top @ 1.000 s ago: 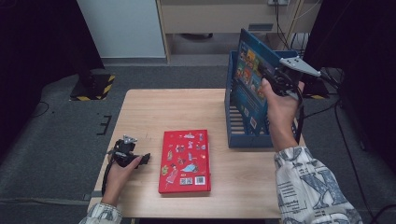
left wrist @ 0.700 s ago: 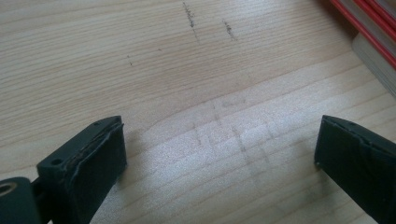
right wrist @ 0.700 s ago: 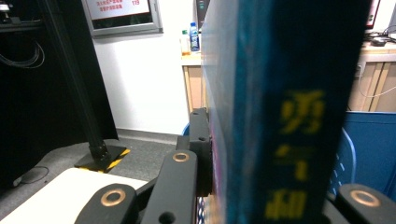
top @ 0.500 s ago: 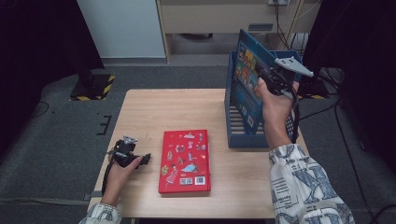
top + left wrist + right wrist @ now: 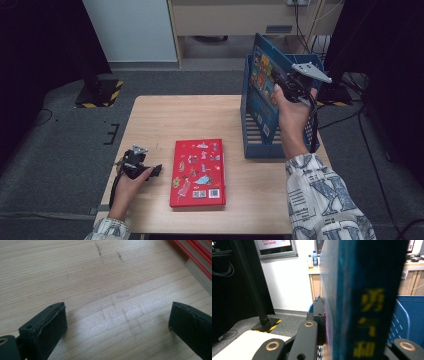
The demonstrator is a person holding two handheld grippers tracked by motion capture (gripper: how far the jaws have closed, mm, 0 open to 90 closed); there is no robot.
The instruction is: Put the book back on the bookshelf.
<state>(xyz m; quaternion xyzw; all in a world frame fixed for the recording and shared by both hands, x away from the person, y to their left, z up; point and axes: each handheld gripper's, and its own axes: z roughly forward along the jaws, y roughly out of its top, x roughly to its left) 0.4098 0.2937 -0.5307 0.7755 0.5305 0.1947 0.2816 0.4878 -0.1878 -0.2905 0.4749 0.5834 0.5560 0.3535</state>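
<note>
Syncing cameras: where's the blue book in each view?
High view: blue book upper right, held by the right gripper over the blue file rack.
Left gripper view: not in it.
Right gripper view: blue book centre-right, spine toward the camera.
Shared landmark: wooden table, also and.

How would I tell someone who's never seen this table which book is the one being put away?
Look at the blue file rack on the table's right side. Tilted above it is the blue book, clamped in the right gripper. The red book lies flat in the middle; this one is blue and lifted.
</note>
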